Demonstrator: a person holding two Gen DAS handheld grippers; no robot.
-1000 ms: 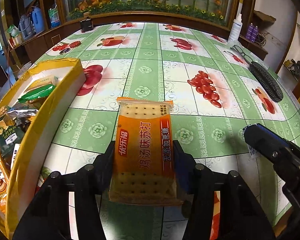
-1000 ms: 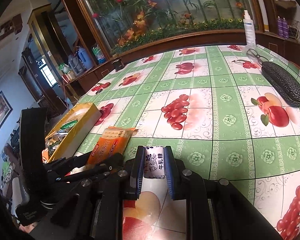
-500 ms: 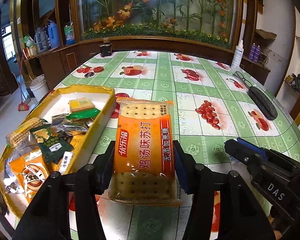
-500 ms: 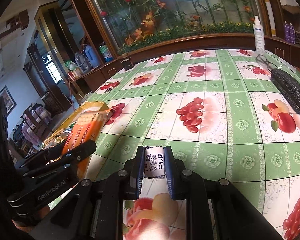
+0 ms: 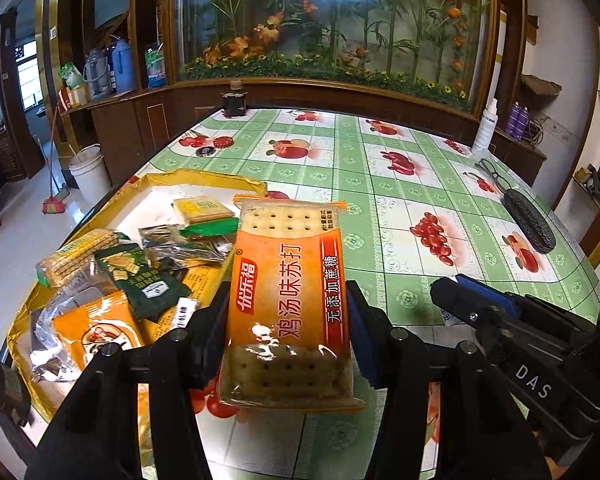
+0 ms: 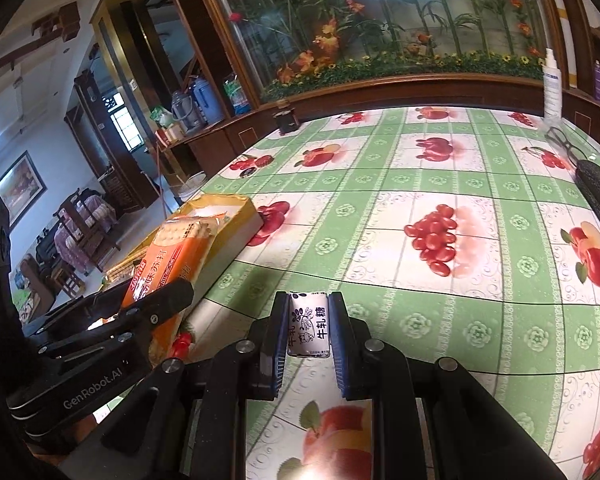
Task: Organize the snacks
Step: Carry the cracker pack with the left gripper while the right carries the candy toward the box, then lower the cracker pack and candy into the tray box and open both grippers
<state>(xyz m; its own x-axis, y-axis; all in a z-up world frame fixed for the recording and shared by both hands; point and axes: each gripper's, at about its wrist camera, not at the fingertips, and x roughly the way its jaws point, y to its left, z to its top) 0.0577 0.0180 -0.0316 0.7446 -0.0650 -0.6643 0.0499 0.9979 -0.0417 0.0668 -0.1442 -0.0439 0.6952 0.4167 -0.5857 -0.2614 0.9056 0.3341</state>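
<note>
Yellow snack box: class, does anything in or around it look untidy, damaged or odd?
Yes. The yellow snack box has a crumpled far rim, and its packets lie jumbled and overlapping; the corn-patterned packet juts over the left wall.

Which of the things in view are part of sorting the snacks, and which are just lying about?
Part of the job:
cracker pack in the left tool
white candy in the right tool
yellow snack box

Lying about:
glasses case
eyeglasses
spray bottle
</note>
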